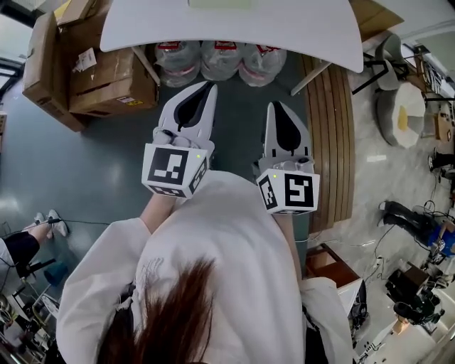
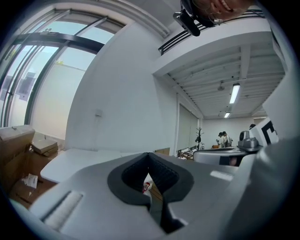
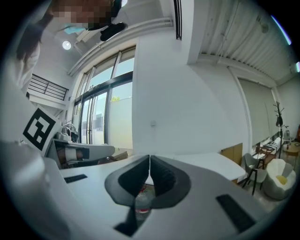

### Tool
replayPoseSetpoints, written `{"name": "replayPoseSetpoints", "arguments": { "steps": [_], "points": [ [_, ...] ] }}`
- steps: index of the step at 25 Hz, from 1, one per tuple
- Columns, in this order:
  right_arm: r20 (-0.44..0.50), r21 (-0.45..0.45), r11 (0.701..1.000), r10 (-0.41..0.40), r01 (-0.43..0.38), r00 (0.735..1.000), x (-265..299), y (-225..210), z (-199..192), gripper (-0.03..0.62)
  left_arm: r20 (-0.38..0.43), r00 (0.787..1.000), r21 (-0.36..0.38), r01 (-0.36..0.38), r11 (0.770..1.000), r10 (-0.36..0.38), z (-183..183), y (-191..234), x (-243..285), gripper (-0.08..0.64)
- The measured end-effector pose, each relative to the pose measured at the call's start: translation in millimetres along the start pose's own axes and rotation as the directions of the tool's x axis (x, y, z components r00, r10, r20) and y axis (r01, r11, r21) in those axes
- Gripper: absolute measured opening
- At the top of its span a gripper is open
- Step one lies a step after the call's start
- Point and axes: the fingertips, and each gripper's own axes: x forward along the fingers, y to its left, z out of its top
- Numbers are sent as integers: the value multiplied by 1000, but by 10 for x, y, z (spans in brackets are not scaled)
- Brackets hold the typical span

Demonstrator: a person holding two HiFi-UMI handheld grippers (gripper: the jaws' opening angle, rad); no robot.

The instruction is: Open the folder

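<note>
Just short of the table (image 1: 227, 32), the left tongs (image 1: 210, 85) and right tongs (image 1: 274, 106) point level at it, each pressed shut on nothing, likely because nothing is within reach. The folder (image 1: 220, 3) seems to be the pale sheet at the table's far edge.

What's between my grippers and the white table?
Head view: no object in the gap itself; beneath it, plastic water bottles stand on the grey floor, partly under the table.

- Left tool (image 1: 209, 88) is held out level in front of the person, jaws pressed together.
- Right tool (image 1: 274, 106) is beside it, level, jaws together.
</note>
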Motion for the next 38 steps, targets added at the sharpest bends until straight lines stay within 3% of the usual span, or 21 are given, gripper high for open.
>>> {"name": "replayPoseSetpoints", "arguments": {
  "steps": [6,12,21,30,38],
  "points": [
    [-14,2,999,-38,38,999,362,-198,-38,8,-20,999,145,42,989,-39,-15,146,285,8],
    [-41,46,998,-32,34,999,712,-295,-118,8,-68,998,119,5,993,4,-75,504,600,8],
    [-38,105,994,32,-28,999,1240,-872,-177,6,-95,993,53,-71,996,76,-206,582,1181,8],
    [-56,71,994,88,-84,995,1676,-1475,8,6,-58,977,28,-205,978,206,35,694,1635,8],
    [-44,72,983,170,-166,984,1851,-1483,-26,8,-17,965,27,-261,965,261,133,668,1708,8]
  ]
}}
